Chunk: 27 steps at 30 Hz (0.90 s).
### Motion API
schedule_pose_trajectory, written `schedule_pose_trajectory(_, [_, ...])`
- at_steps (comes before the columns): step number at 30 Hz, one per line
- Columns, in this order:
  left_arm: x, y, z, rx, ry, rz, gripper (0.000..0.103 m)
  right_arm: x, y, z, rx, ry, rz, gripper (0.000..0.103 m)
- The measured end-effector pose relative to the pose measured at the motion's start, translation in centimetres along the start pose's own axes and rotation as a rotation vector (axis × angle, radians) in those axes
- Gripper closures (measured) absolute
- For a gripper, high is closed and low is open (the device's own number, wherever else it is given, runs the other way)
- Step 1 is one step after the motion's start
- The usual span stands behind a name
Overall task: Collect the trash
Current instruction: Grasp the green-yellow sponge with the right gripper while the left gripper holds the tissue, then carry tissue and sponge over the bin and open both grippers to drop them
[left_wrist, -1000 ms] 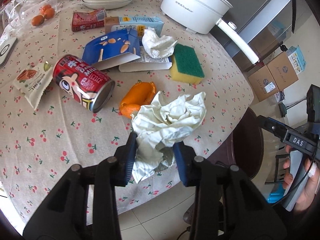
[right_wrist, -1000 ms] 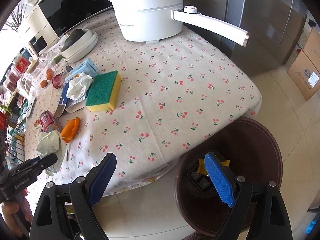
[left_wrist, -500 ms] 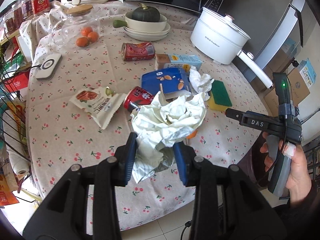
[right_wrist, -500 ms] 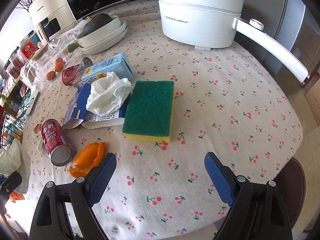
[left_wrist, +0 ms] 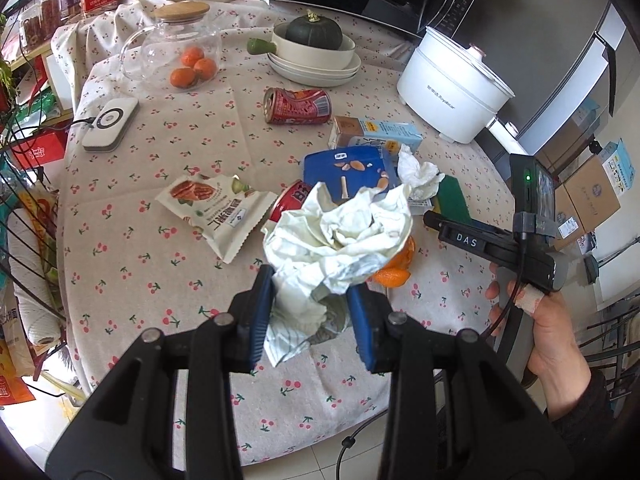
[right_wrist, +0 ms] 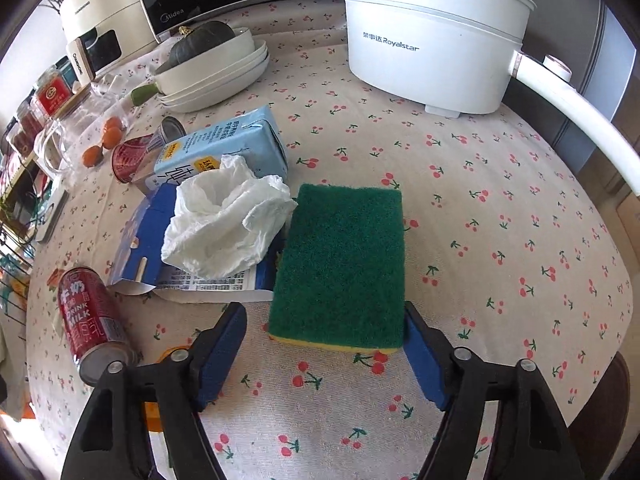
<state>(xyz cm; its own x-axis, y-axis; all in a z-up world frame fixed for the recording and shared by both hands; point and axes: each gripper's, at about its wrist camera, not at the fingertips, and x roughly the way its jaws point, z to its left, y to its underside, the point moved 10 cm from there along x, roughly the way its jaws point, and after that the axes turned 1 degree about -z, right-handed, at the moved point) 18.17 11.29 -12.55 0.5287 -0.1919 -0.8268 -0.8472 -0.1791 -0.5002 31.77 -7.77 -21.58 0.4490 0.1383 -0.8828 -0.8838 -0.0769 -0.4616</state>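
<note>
1. A crumpled wad of paper (left_wrist: 340,236) is pinched between the blue pads of the left hand-held gripper (left_wrist: 312,316), lifted clear above the near edge of the worktop (left_wrist: 160,280).
2. Just beyond the wad lie bits of orange peel (left_wrist: 394,272) and a red milk can (right_wrist: 90,316) on its side.
3. The right hand-held gripper (right_wrist: 324,352) is spread wide and low over the cherry-print cloth, one finger on either side of the near end of a green-and-yellow sponge (right_wrist: 340,268), not pressing on it.
4. Left of the sponge, a white tissue (right_wrist: 224,220) sits on a flattened blue carton (right_wrist: 148,240), with a light-blue drink carton (right_wrist: 224,144) behind.
5. Further off are a snack packet (left_wrist: 212,208), a second red can (left_wrist: 298,106), a white electric pot (right_wrist: 432,36) and a stack of bowls holding a green squash (left_wrist: 314,34).
6. A glass jar with mandarins (left_wrist: 180,52) stands at the far left.
</note>
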Motion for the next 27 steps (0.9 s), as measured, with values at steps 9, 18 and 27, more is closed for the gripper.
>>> schedule_pose_trajectory(9, [0.0,0.1,-0.9,0.007,0.017,0.000,0.065,-3.3,0.2,-1.8,-0.019,0.003,-0.020,0.043])
schedule_pose_trajectory(18, [0.2,0.6,-3.2,0.034,0.045,0.005,0.065,-7.9,2.0,-4.7,0.002,0.001,-0.005,0.043])
schedule_pose_trajectory(27, [1.1,1.5,-6.7,0.084,0.080,0.025,0.065,-12.4,4.9,-8.1,0.024,-0.001,-0.013,0.043])
